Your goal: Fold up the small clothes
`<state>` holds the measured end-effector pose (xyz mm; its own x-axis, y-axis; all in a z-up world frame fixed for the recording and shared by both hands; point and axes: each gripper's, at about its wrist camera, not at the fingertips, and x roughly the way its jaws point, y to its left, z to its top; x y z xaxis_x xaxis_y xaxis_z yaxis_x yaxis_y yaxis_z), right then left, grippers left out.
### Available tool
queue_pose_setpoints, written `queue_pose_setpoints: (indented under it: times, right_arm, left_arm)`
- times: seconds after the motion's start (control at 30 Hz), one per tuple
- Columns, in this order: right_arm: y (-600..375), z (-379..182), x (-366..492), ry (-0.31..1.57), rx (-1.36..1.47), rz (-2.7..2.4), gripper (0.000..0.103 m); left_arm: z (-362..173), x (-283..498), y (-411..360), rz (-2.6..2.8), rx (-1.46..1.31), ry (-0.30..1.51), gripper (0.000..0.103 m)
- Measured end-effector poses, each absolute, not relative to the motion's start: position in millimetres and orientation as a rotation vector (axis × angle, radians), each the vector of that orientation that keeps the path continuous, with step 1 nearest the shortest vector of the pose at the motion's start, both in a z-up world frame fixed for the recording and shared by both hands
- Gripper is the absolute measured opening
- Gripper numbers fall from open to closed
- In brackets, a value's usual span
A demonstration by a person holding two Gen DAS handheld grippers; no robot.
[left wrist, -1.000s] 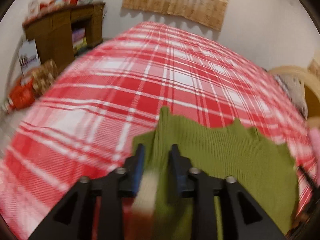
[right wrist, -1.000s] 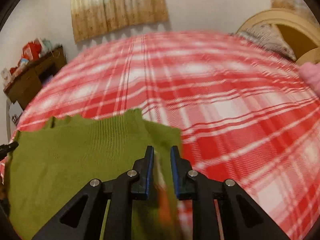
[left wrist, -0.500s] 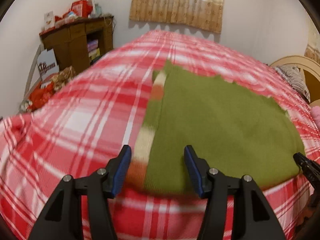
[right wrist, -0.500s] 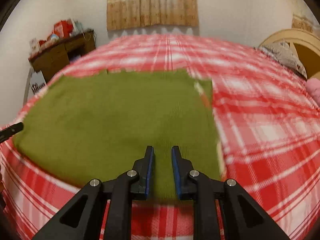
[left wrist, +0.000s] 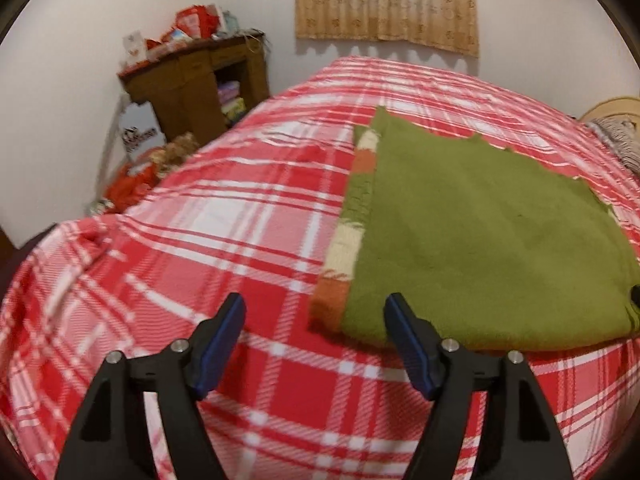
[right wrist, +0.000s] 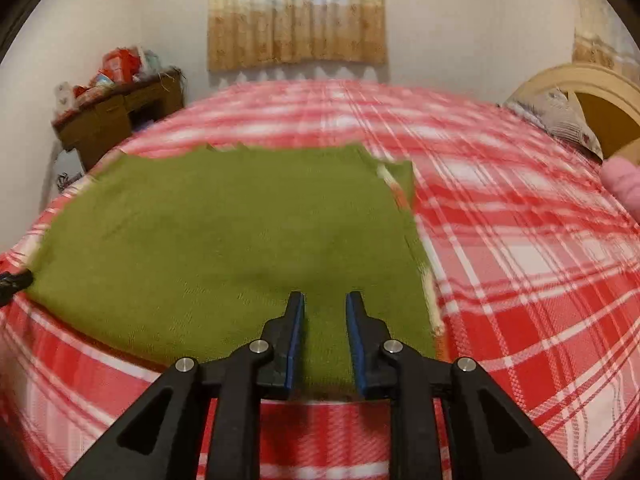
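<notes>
Folded olive-green knit garment [left wrist: 480,240] lies flat on red-and-white plaid bedspread [left wrist: 240,240], near bed's front edge; striped cream-and-orange layer peeks out along its left side. Left tongs [left wrist: 314,312] spreading wide, nothing between them. Right tongs [right wrist: 325,300] narrowly apart and opening, over garment's near hem; contact with cloth unclear. Garment's right corner cut off in left view. Clutter on brown wooden cabinet [left wrist: 192,80] blurred.

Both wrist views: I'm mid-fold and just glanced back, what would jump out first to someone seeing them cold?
First the olive green garment, folded flat near the front edge of the red and white plaid bedspread, a cream and orange striped band peeking out along its left side. Next the left gripper, its jaws opening over bare bedspread beside the garment's corner, and the right gripper, its jaws narrowly apart and opening over the garment's near edge.
</notes>
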<state>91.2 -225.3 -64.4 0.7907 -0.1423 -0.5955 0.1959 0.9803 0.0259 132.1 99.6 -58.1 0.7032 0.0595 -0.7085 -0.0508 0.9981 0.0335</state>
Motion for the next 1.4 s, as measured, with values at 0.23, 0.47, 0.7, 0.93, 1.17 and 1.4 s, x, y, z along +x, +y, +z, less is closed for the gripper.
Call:
queue_pose_setpoints:
  times: [0.23, 0.47, 0.7, 0.93, 1.17, 1.4]
  right_arm:
    - [-169.9, -79.7, 113.5, 0.704, 0.011, -0.027, 0.022]
    - [-186.5, -95.0, 109.3, 0.695, 0.113, 0.024, 0.025]
    - [-178.7, -98.0, 108.7, 0.68, 0.086, 0.03, 0.031]
    - [-177.2, -98.3, 104.7, 0.672, 0.092, 0.046, 0.035]
    - [-181.0, -98.3, 105.3, 0.667, 0.108, 0.055, 0.036]
    - [-183.2, -98.8, 105.6, 0.665, 0.118, 0.062, 0.036]
  left_arm:
    - [-57.0, 129.9, 99.9, 0.026, -0.118, 0.831, 0.081]
    - [-77.4, 146.8, 94.8, -0.099, -0.356, 0.858, 0.082]
    - [-78.0, 167.4, 89.4, -0.101, -0.462, 0.837, 0.03]
    - [-67.3, 164.6, 82.0, -0.09, -0.355, 0.8, 0.014]
    - [-32.4, 147.8, 21.6, -0.182, -0.055, 0.65, 0.011]
    - [-49.2, 142.0, -21.5, -0.289, 0.144, 0.658, 0.011]
